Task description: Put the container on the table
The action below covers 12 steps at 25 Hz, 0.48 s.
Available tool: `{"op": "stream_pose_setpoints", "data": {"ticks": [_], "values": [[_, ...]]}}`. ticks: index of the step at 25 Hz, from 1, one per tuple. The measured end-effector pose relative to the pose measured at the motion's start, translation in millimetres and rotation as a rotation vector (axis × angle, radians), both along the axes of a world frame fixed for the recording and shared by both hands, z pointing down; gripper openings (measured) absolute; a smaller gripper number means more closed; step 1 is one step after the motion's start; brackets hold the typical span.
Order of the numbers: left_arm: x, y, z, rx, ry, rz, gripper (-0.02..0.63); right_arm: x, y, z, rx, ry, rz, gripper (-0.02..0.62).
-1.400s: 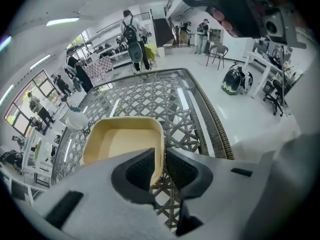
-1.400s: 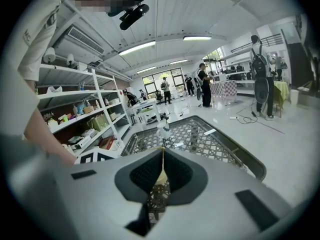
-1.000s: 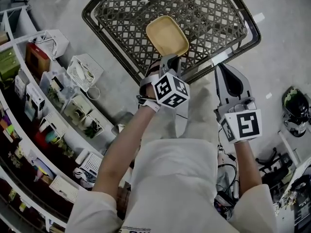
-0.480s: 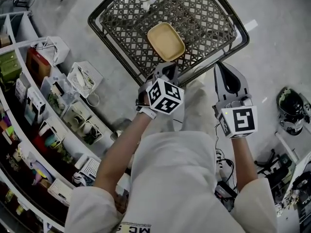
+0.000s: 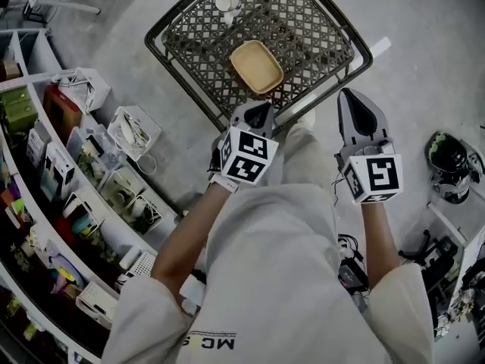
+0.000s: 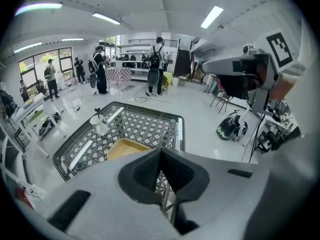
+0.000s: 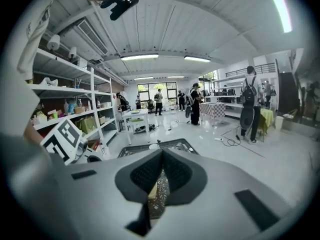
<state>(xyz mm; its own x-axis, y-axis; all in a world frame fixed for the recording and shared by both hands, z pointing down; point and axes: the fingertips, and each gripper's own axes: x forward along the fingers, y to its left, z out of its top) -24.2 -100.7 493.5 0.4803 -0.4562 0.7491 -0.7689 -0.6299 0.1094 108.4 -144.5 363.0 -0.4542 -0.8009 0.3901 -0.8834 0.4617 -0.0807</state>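
Note:
A shallow yellow container [image 5: 256, 67] rests upright on the black lattice metal table [image 5: 318, 21], near its front edge; in the left gripper view the container [image 6: 125, 148] shows just beyond the jaws. My left gripper [image 5: 256, 106] hangs just short of the table's front edge, a small gap from the container, jaws together and holding nothing [image 6: 160, 151]. My right gripper [image 5: 350, 93] is to the right, beside the table's corner, also shut and empty [image 7: 161, 151]. A white cup [image 5: 226, 2] stands at the table's far side.
Curved white shelving [image 5: 45, 165] packed with boxes and a wire basket [image 5: 132, 127] runs along the left. A dark helmet [image 5: 447, 158] lies on the floor at right. Several people [image 6: 156, 66] stand far across the room. Grey floor surrounds the table.
Both grippers and the head view have drawn back from the table. The left gripper, earlier at the container's near edge, is now apart from it; the container stays on the table.

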Motion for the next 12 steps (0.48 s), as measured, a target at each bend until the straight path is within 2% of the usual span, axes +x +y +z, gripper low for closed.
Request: {"op": "stream_pose_setpoints", "data": {"ticks": [6,12], "values": [[-14,11,-44,0.050,0.043,-0.060,0.023,9,18,-24,0.022,-0.004,0.048,0.018],[-34,12,-87,0.155,0.052,-0.112,0.023,20,37,-44,0.023,-0.006,0.034,0.018]]}}
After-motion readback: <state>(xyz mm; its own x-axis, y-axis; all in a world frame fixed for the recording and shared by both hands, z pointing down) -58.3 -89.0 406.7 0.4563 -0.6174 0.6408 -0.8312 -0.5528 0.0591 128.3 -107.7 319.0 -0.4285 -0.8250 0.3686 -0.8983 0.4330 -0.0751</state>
